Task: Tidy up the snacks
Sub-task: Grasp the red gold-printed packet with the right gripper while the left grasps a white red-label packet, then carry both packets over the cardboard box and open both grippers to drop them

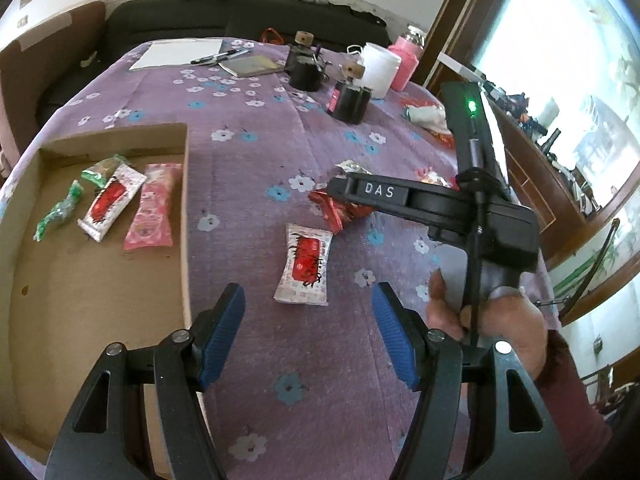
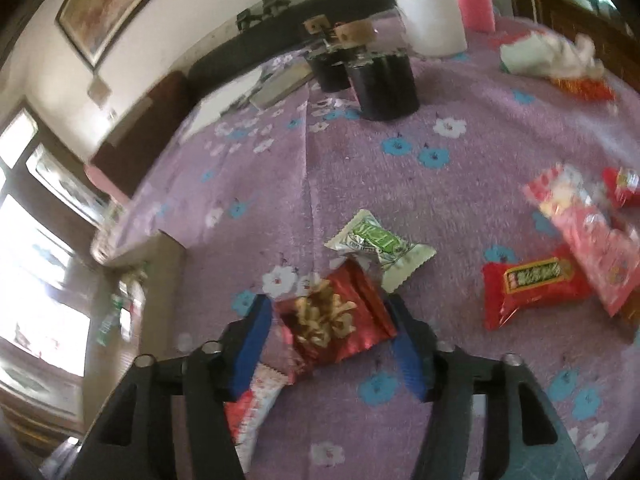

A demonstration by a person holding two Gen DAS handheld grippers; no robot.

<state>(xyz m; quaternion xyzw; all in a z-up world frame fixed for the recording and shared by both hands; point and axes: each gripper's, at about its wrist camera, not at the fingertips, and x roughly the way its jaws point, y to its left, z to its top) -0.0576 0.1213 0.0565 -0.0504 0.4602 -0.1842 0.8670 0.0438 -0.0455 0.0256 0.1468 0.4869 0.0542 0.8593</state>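
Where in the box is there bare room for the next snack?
The cardboard box is bare across its near half, below the pink packet and the white-red packet. Its far end is crowded: those two plus two green packets.

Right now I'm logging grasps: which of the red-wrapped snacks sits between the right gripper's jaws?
The shiny red packet with gold lettering, between the right gripper jaws. The other red packet with a green label lies off to the right, untouched.

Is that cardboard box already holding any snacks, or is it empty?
Holding some. The cardboard box has four packets on its floor: two green ones, a white-and-red packet and a pink packet.
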